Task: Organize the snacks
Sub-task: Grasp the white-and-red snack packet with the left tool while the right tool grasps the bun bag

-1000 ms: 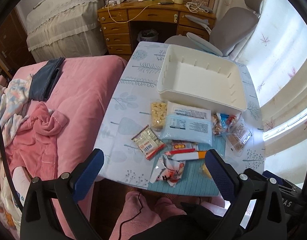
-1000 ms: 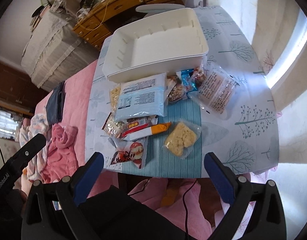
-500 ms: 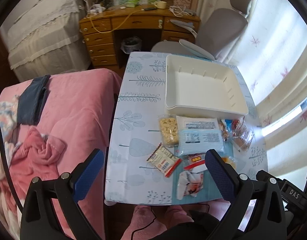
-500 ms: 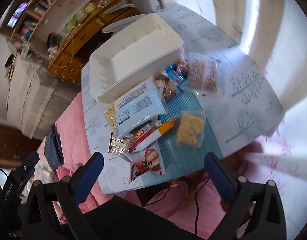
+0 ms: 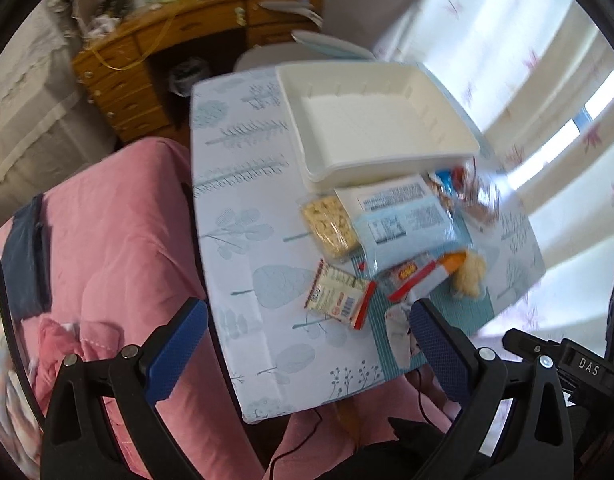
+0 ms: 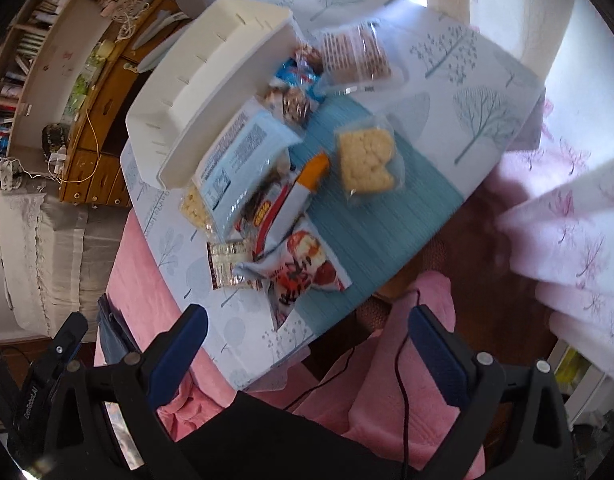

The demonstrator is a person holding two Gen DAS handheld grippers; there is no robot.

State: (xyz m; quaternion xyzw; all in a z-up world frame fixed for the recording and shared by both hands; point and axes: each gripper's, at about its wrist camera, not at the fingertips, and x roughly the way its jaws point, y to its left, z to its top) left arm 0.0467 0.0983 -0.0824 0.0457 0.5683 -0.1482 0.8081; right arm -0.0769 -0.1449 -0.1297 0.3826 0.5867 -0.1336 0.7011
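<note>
Both your grippers hang spread wide and empty above the near table edge. The white rectangular plastic bin (image 5: 381,120) sits bare at the far end, and the snack packets lie heaped just in front of it. Your left gripper (image 5: 307,332) is the nearer one to the flat cream packet with a red end strip (image 5: 339,294): it lies ahead, slightly right of centre, its long axis running slantwise across the jaw line. Your right gripper (image 6: 307,332) faces the red-and-white printed pouch (image 6: 301,266). Motion blur makes the overlaps uncertain.
</note>
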